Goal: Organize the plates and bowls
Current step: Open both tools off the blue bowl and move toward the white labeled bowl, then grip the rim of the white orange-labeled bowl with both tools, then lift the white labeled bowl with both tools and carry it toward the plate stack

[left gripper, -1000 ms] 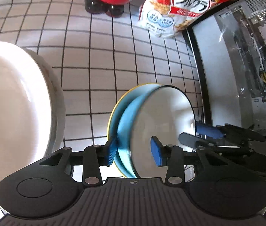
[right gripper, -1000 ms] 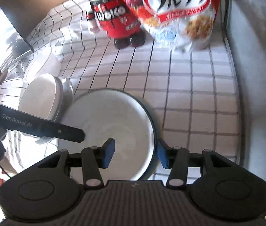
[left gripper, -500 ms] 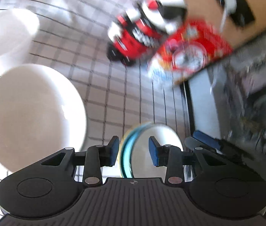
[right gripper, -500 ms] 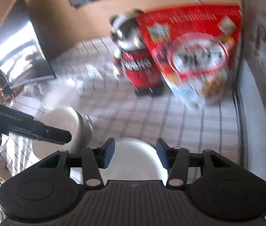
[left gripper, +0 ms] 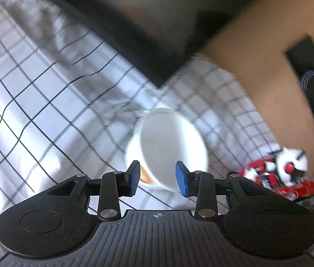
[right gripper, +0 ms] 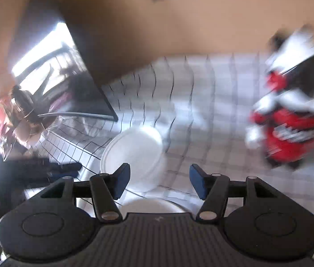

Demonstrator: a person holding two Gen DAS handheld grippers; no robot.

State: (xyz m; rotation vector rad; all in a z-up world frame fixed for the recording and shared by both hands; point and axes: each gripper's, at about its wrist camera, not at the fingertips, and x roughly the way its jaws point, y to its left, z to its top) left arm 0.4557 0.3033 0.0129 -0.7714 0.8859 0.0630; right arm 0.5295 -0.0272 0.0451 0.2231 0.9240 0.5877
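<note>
In the blurred left wrist view, a small deep white bowl (left gripper: 172,146) with an orange patch low on its side stands on the grid-patterned cloth (left gripper: 45,111). It lies just beyond my left gripper (left gripper: 158,179), which is open and touches nothing. In the right wrist view a white bowl (right gripper: 134,155) lies ahead, nearer the left finger. The rim of another white dish (right gripper: 154,207) shows below my right gripper (right gripper: 159,183). Its jaws are opening and nothing is between them. The left gripper's dark fingers (right gripper: 68,166) reach in from the left edge.
A red, black and white toy figure (left gripper: 279,171) (right gripper: 290,133) stands to the right on the cloth. A dark flat panel (left gripper: 157,33) (right gripper: 85,93) leans at the back left. Behind it rises a tan wall (right gripper: 201,22).
Both views have swung left, away from the blue-rimmed plate and the cereal bag, which are out of view. The right jaws stand wider apart. The left view now faces the small white bowl.
</note>
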